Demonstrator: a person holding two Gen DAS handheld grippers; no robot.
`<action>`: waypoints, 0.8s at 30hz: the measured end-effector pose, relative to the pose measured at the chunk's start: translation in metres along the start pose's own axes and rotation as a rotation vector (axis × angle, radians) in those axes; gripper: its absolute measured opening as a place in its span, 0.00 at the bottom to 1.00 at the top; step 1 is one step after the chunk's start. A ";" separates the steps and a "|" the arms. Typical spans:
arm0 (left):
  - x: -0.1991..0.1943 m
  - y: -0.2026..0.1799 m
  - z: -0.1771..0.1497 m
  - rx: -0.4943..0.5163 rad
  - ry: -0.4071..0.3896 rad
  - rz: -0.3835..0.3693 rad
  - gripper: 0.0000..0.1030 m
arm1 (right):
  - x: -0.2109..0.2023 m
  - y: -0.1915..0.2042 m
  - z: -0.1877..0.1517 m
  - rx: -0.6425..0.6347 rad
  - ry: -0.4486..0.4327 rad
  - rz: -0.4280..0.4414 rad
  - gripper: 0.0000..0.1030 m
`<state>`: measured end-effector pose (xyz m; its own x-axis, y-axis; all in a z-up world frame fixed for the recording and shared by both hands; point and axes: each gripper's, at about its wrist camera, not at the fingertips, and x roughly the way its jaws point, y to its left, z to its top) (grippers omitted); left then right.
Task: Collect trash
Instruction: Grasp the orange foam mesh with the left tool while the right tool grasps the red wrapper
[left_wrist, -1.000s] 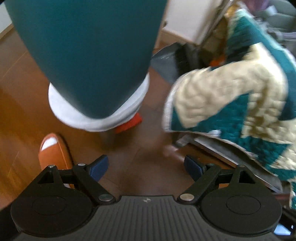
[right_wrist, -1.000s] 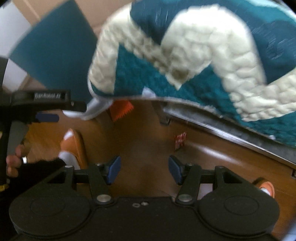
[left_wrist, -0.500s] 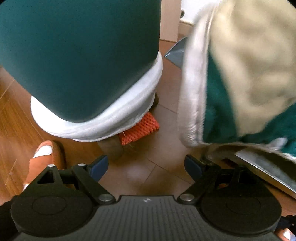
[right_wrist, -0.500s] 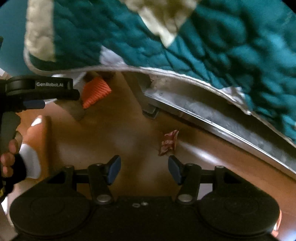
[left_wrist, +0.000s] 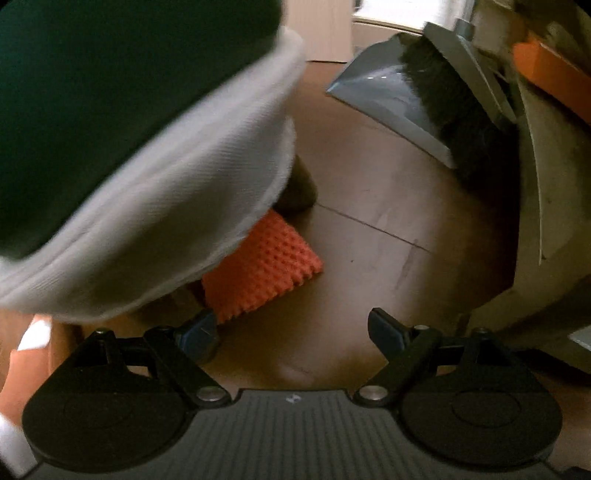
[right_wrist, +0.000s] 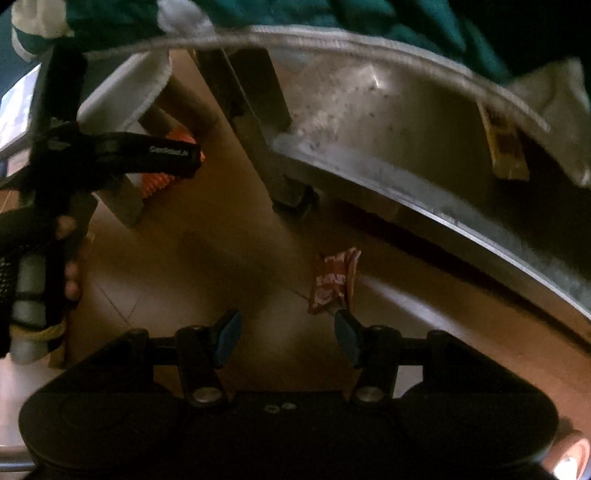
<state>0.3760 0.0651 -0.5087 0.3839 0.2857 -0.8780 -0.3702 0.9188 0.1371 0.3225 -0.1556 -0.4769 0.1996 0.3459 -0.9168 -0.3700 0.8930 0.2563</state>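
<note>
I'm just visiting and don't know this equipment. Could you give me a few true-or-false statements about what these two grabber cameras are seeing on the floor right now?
1. A red and white wrapper lies on the wooden floor just ahead of the right gripper. True.
2. The right gripper is clamped on the wrapper. False: its jaws are apart and hold nothing.
3. A grey dustpan with a dark brush shows in the left view. True.
4. The left gripper holds the orange mesh piece. False: it is open, and the mesh lies on the floor ahead.
</note>
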 end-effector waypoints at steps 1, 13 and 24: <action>0.006 -0.004 0.001 0.012 -0.007 -0.005 0.87 | 0.001 -0.002 -0.001 0.009 0.002 0.000 0.53; 0.034 -0.007 0.012 -0.006 -0.026 -0.031 0.87 | 0.016 -0.007 -0.011 0.047 0.024 0.005 0.53; 0.057 -0.006 0.013 -0.008 0.055 -0.121 0.87 | 0.021 -0.001 -0.016 0.060 0.033 0.034 0.53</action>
<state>0.4108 0.0793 -0.5540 0.3789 0.1574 -0.9120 -0.3308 0.9433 0.0254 0.3129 -0.1540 -0.5012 0.1573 0.3679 -0.9165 -0.3206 0.8968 0.3049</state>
